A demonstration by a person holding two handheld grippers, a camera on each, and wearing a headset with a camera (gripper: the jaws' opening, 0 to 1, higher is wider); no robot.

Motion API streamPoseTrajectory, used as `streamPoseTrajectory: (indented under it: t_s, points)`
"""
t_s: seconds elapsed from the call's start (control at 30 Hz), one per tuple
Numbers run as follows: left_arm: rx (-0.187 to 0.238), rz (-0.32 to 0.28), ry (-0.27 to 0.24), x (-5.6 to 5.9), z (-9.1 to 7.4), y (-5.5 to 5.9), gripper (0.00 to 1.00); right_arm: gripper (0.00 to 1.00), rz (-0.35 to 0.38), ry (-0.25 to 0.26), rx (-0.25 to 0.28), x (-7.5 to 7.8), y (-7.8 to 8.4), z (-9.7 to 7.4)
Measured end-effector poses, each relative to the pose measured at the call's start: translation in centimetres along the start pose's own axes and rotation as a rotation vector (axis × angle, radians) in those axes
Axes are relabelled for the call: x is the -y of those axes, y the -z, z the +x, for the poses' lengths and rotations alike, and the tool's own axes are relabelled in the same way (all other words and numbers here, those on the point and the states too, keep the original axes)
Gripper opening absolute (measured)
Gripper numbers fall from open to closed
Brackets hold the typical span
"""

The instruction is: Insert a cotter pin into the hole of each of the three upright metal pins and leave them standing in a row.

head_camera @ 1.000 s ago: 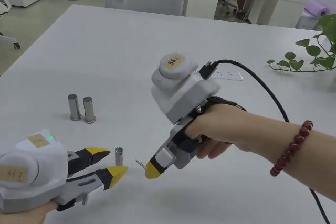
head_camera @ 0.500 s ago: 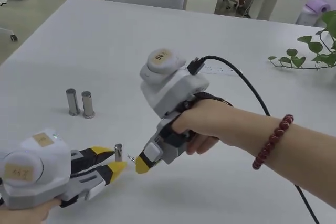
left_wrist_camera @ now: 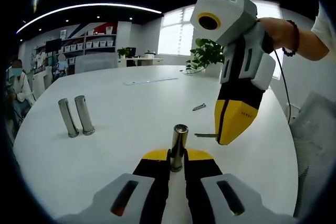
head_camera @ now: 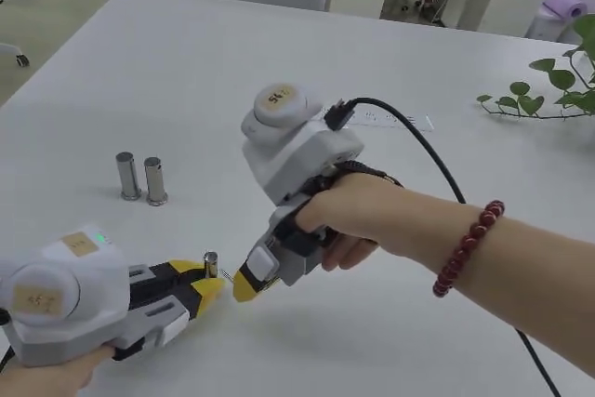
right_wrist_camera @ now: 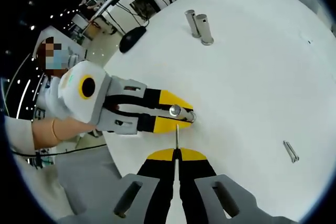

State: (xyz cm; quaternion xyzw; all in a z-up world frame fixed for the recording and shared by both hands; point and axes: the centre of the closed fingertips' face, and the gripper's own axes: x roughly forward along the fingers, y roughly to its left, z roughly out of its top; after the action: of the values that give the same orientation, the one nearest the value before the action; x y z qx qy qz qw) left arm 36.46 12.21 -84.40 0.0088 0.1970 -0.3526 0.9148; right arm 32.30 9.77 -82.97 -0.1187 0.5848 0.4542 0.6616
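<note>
One upright pin [left_wrist_camera: 179, 136] in left gripper [head_camera: 206, 279]; cotter pin [right_wrist_camera: 177, 136] in right gripper [right_wrist_camera: 177, 152].

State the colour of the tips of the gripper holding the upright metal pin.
Yellow, on the left gripper, clearest in the left gripper view.

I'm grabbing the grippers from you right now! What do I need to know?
Left gripper: shut on a short upright silver metal pin that stands on the white table.
Right gripper: shut on a thin metal cotter pin, its tip close to that pin's top but not in.
Two more silver metal pins stand side by side farther off, with no cotter pins visible in them.
A spare cotter pin lies on the table.
Done: nothing inserted. Left: all three pins.
</note>
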Motion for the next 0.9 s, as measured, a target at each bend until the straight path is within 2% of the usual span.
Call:
streamPoseTrajectory:
  t_s: [0.37,0.9]
  points:
    - [0.005,-0.017,-0.001,0.09,0.02,0.08,0.08,0.02,0.01,-0.013,0.01,-0.11,-0.57,0.2]
    - [0.004,-0.025,-0.002,-0.01,-0.05,0.18,0.07,0.02,0.001,-0.012,-0.003,-0.04,-0.72,0.19]
